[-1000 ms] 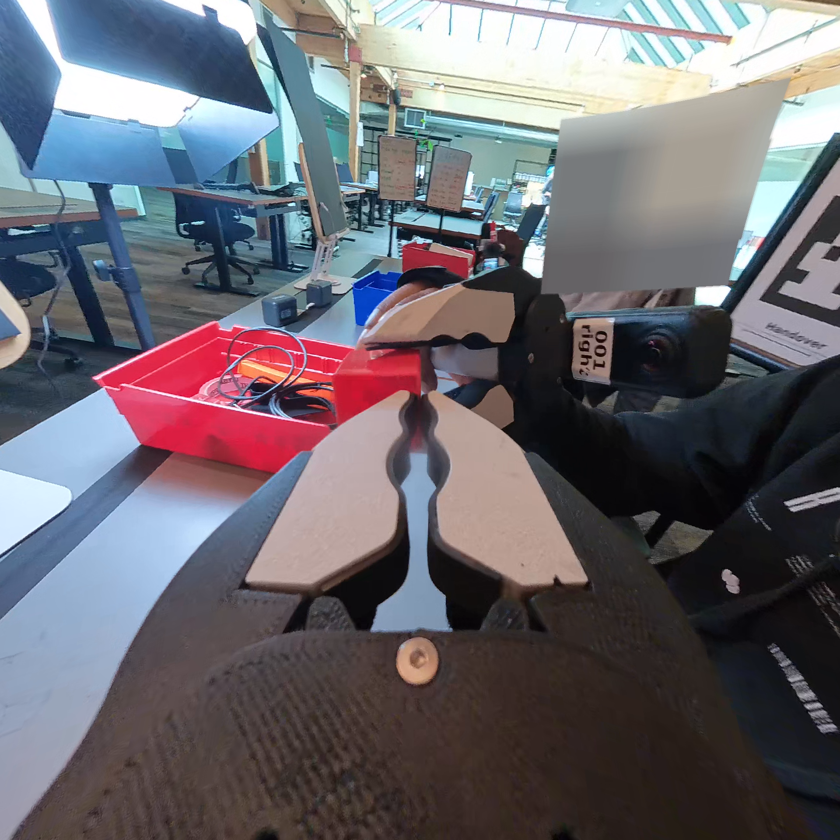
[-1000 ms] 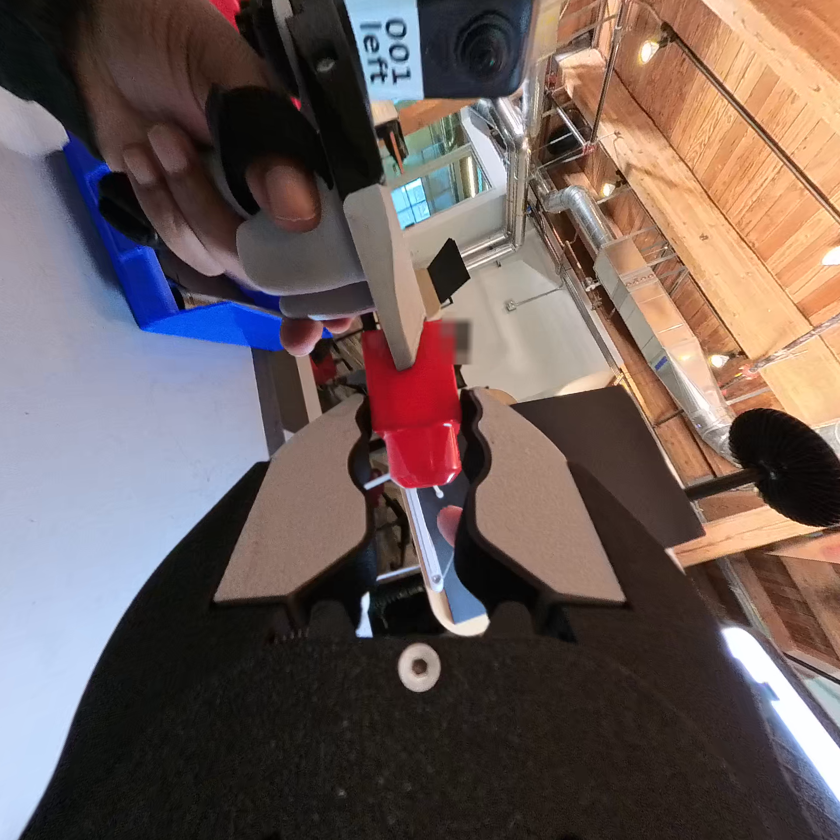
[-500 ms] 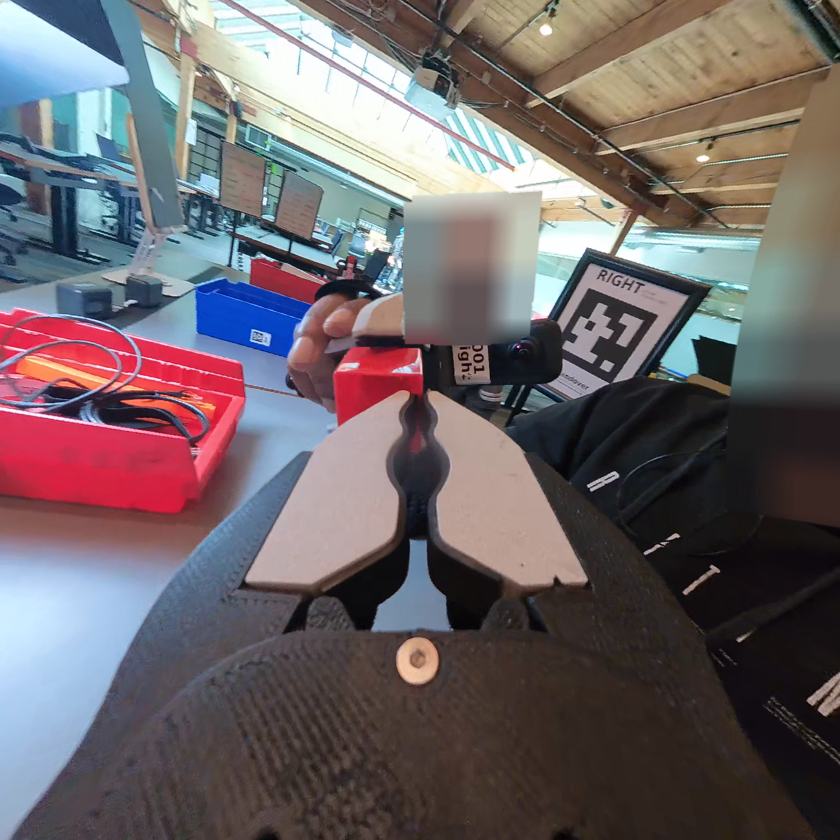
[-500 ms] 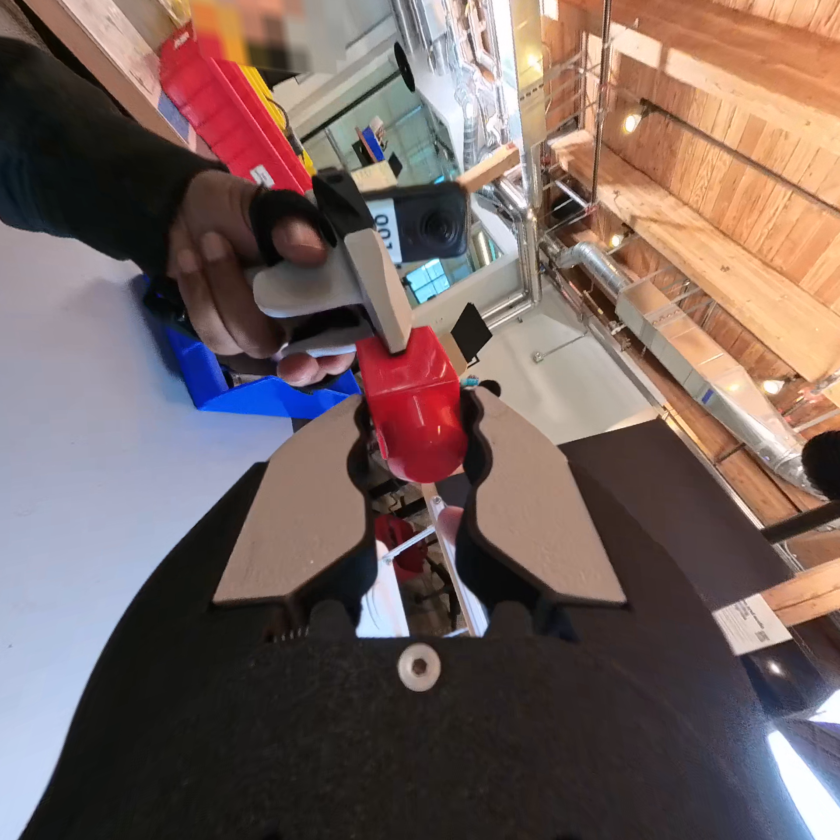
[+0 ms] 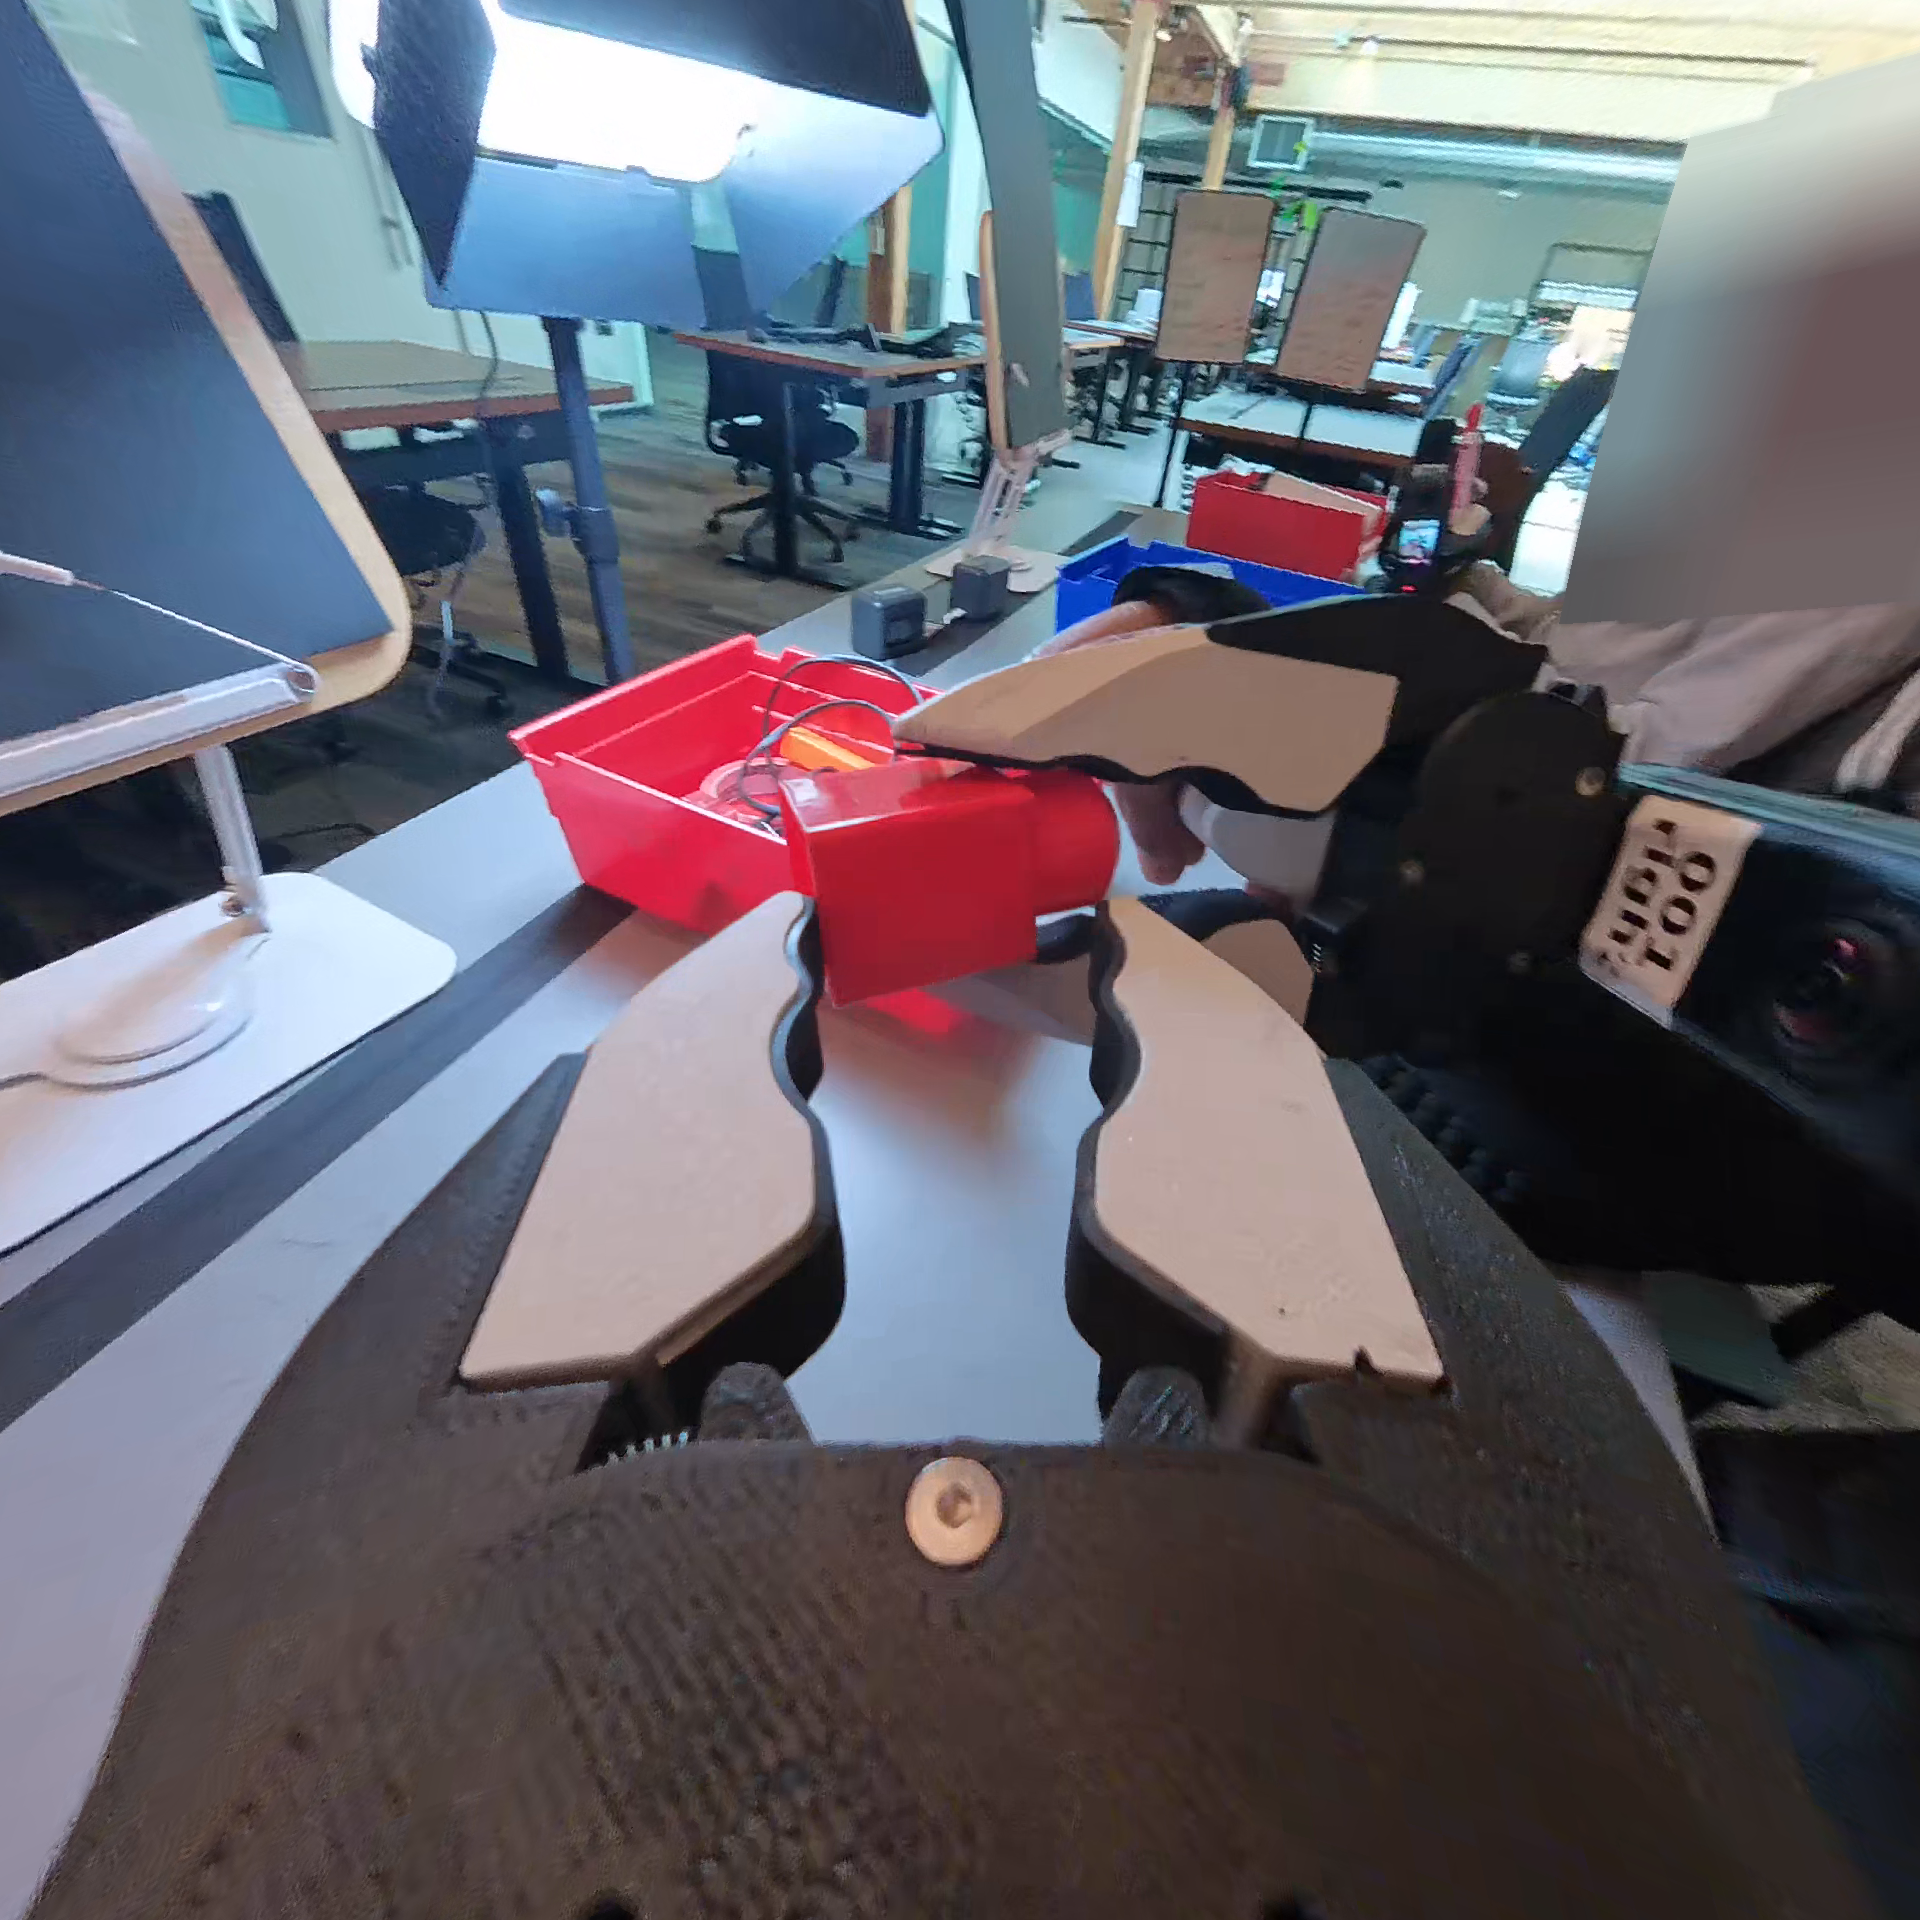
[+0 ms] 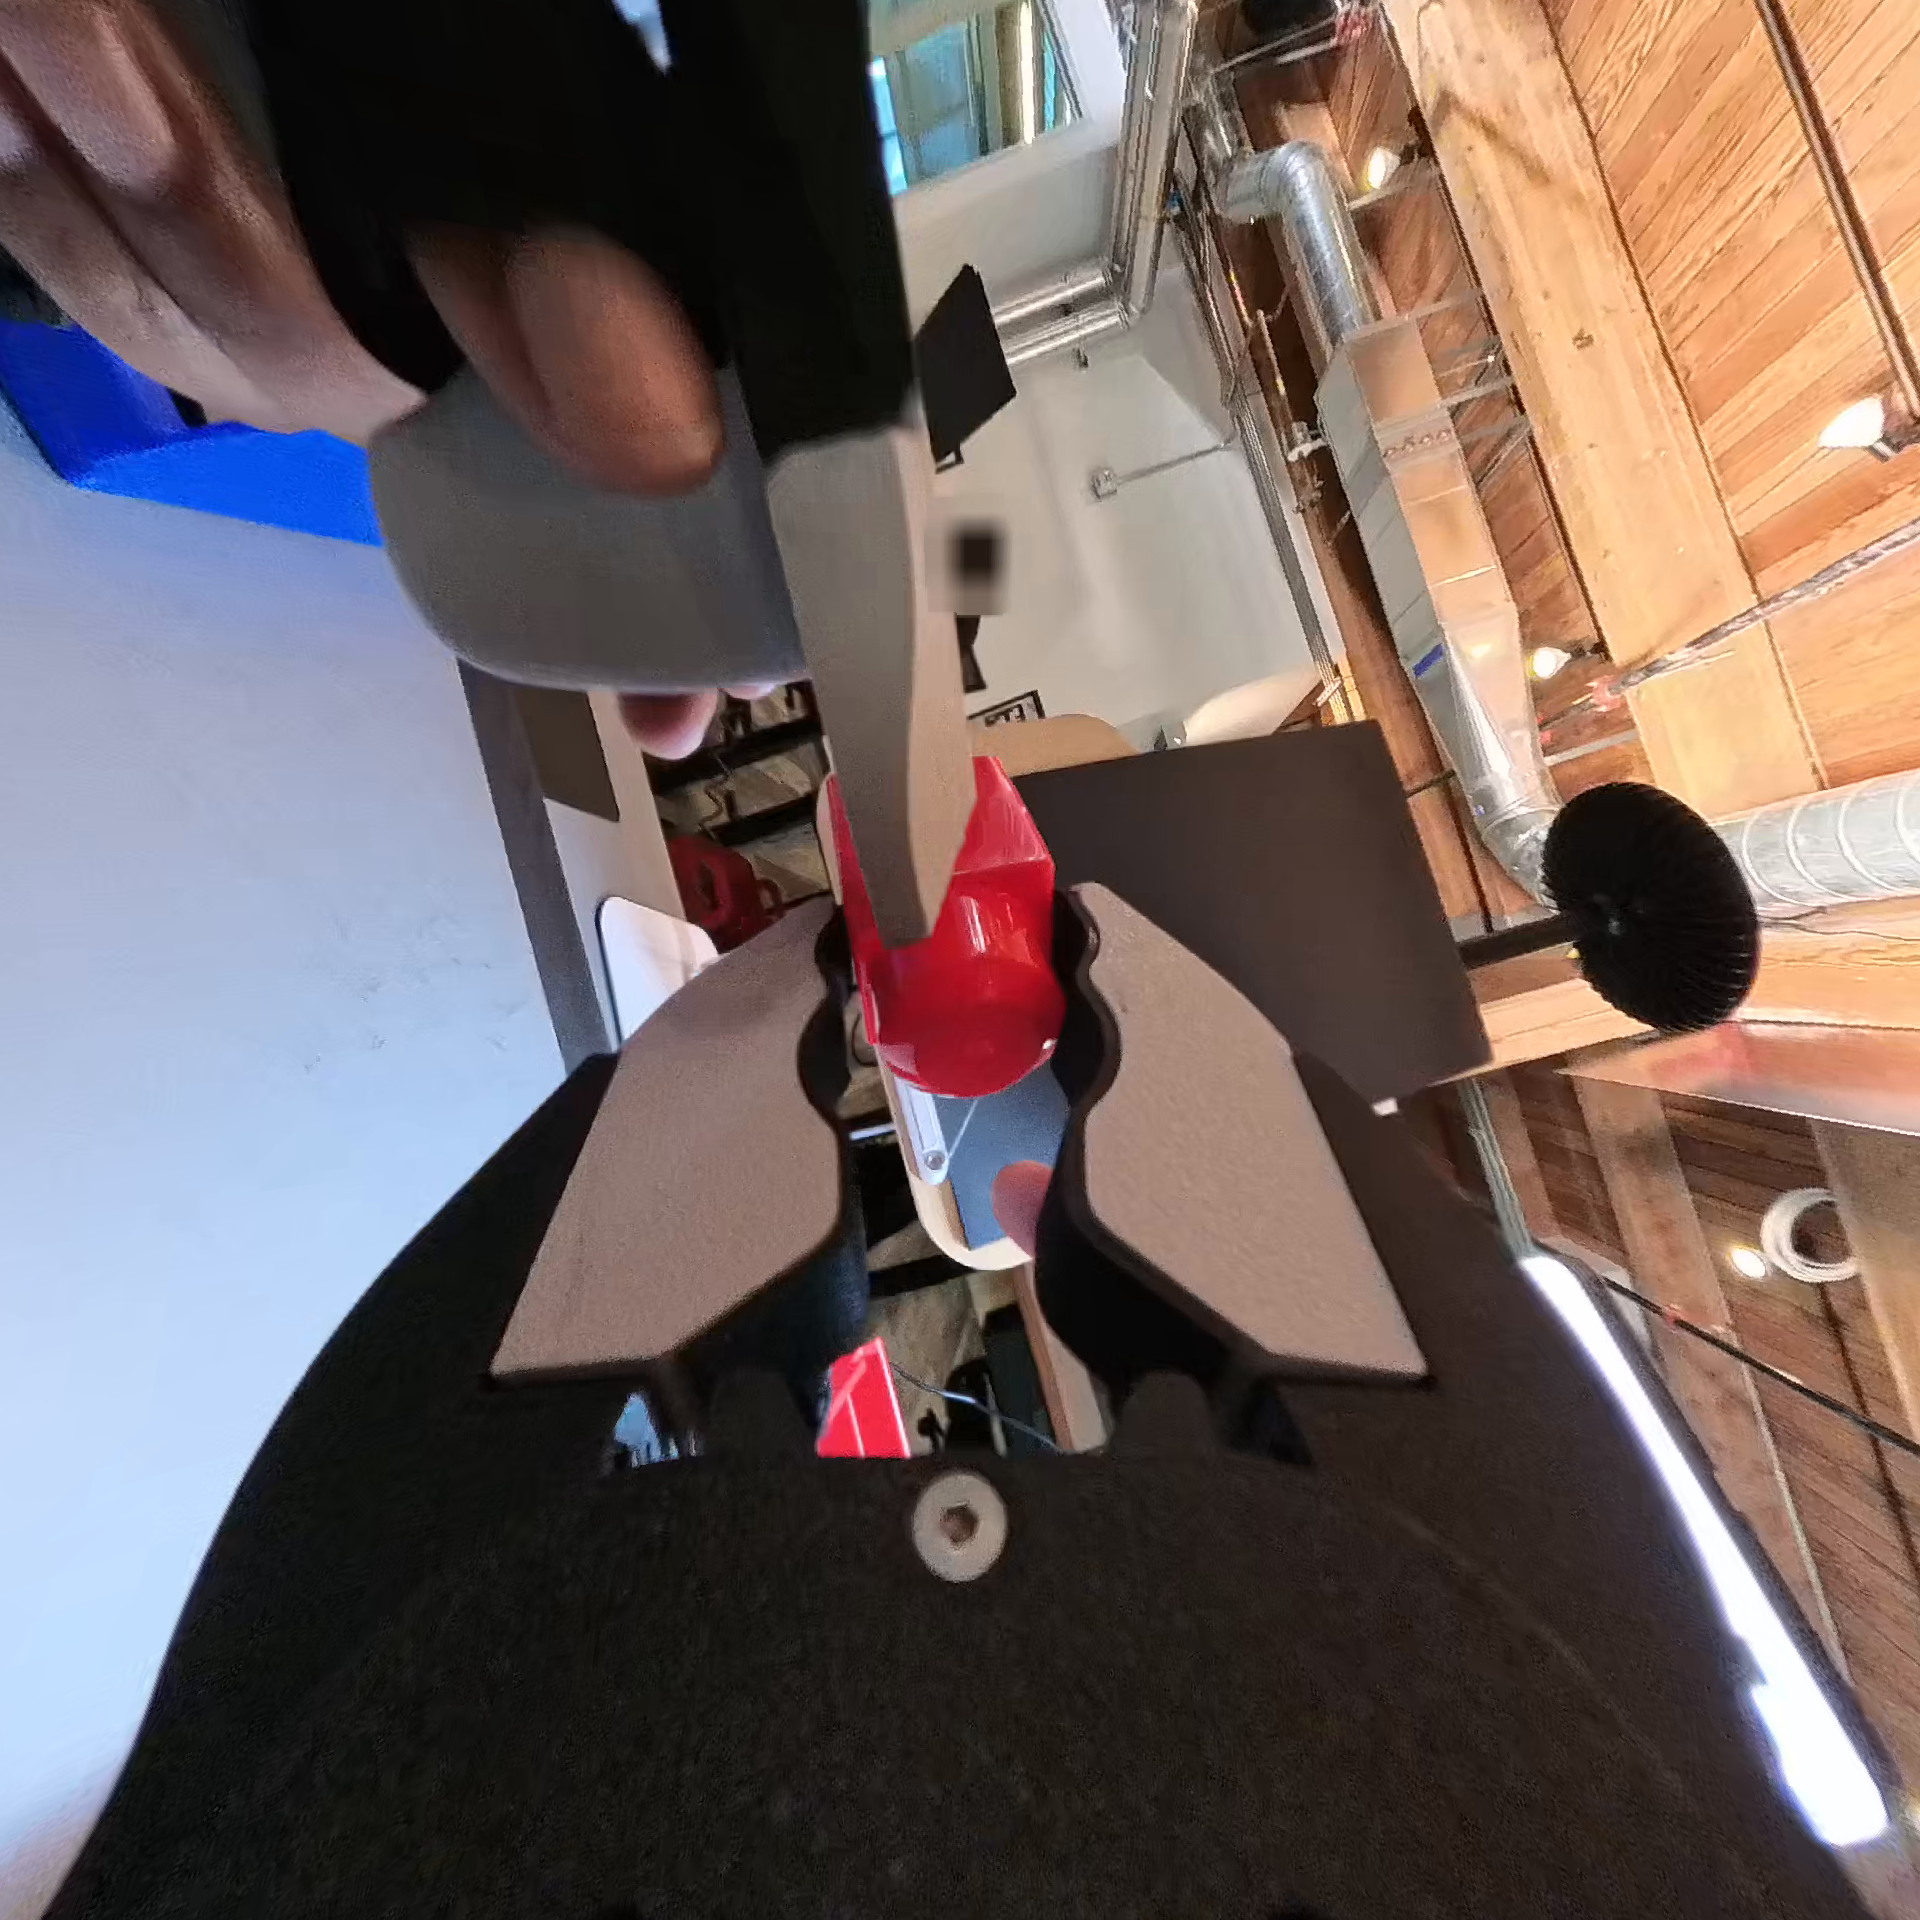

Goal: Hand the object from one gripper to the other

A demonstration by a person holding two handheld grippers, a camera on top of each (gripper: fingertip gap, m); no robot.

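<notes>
Two grippers meet over the bench (image 5: 312,1195). The left gripper (image 5: 948,935) has its fingers spread apart around the red block (image 5: 935,883) without pressing it. The right gripper (image 6: 951,940) has its fingers clamped on the block's rounded end, above the bench's near edge, just in front of a red bin (image 5: 644,800).

Looks like an open-plan office slash lab loft: rows of desks (image 5: 821,358), office chairs (image 5: 779,436), a studio softbox light (image 5: 623,94), parts bins (image 5: 665,800), exposed wood ceiling (image 6: 1662,312) with ducting (image 6: 1299,208).
</notes>
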